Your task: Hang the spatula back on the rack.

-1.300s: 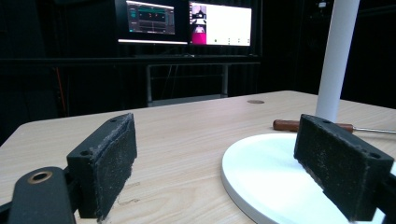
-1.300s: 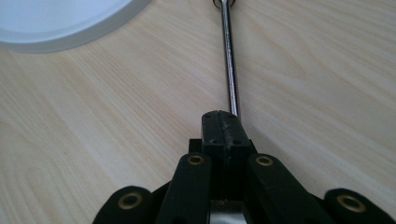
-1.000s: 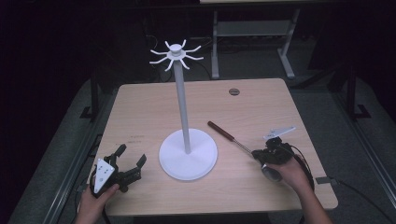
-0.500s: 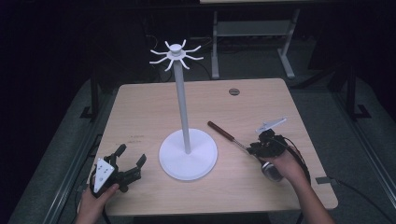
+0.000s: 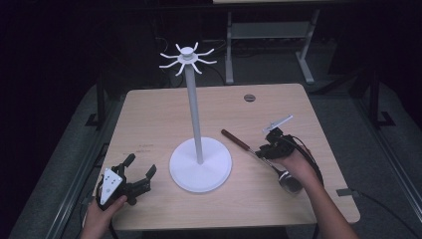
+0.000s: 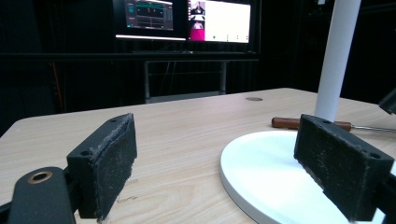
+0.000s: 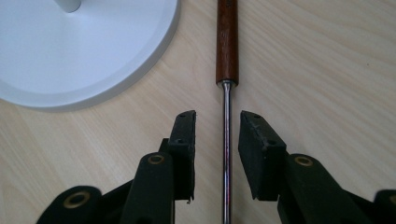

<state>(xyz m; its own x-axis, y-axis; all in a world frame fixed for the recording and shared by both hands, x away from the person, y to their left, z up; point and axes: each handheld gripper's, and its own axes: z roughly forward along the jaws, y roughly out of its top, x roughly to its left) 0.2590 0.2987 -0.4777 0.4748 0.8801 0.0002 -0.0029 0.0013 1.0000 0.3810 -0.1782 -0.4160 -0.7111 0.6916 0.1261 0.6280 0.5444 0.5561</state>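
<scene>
The right tongs have just been opened and now straddle the metal shaft of the wooden-handled ladle without pressing it. Compared with a second ago, they have been shifted up the shaft toward the handle. The ladle lies flat on the tabletop, at about 3 o'clock from the white hanging stand. A fresh grip nearer the handle seems intended. The left tongs are held open and empty at the stand's 8 o'clock.

The left gripper is black with a grey three-cornered plate on top and two thick black jaws faced with rough, gritty pads. The right gripper is black too, its jaw arms set with brass-ringed holes, a black cable looping behind it.
</scene>
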